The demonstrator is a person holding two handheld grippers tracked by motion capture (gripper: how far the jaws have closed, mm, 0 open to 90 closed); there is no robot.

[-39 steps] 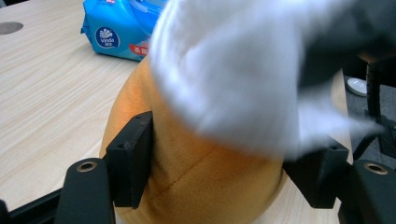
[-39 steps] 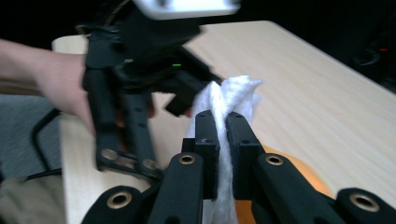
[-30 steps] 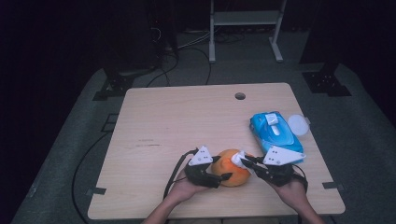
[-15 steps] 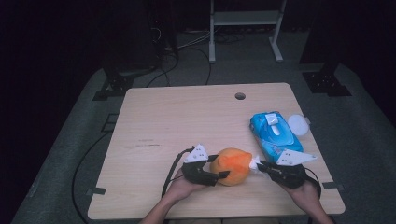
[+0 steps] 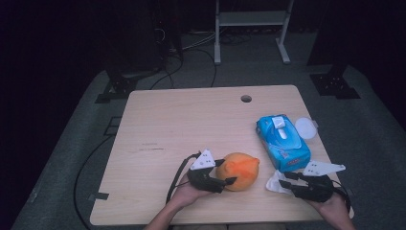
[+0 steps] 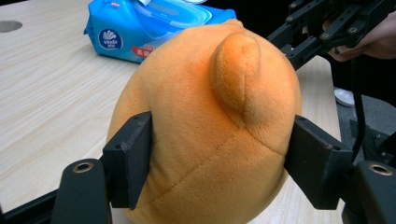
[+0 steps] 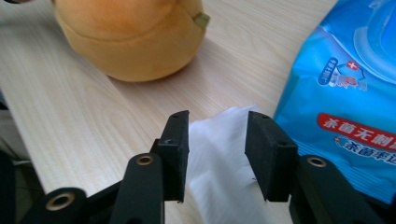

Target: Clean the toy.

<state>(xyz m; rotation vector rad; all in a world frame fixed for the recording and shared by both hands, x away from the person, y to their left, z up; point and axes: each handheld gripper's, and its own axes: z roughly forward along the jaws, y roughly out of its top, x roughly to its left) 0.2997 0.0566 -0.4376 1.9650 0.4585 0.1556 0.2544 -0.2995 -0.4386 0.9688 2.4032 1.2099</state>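
While the left tool (image 5: pixel 229 173) sits low and just left of centre in the high view, its two black jaws are pressed against opposite sides of an orange plush toy (image 5: pixel 241 170), grasping it. From the left gripper view the plush toy (image 6: pixel 205 121) takes up the middle of the frame, a rounded nub sticking up at its top, with one jaw pad at its lower left and one at its lower right, both touching the fabric. A person's hand (image 5: pixel 184 194) holds this tool from the bottom edge.

At the lower right of the high view the right tool (image 5: pixel 282 182) is held in the other hand (image 5: pixel 332 207), its jaws spread apart and gripping nothing. In the right gripper view a white wipe (image 7: pixel 219 158) lies flat on the table (image 7: pixel 84 116) between and beneath the parted jaws; whether they touch it cannot be told. The wipe (image 5: pixel 276 181) lies just right of the plush toy.

A blue pack of wet wipes (image 5: pixel 282 142) lies right of centre, just above the right tool, and a small white round lid (image 5: pixel 305 128) rests at the pack's upper right corner, near the table (image 5: pixel 182 124) edge.
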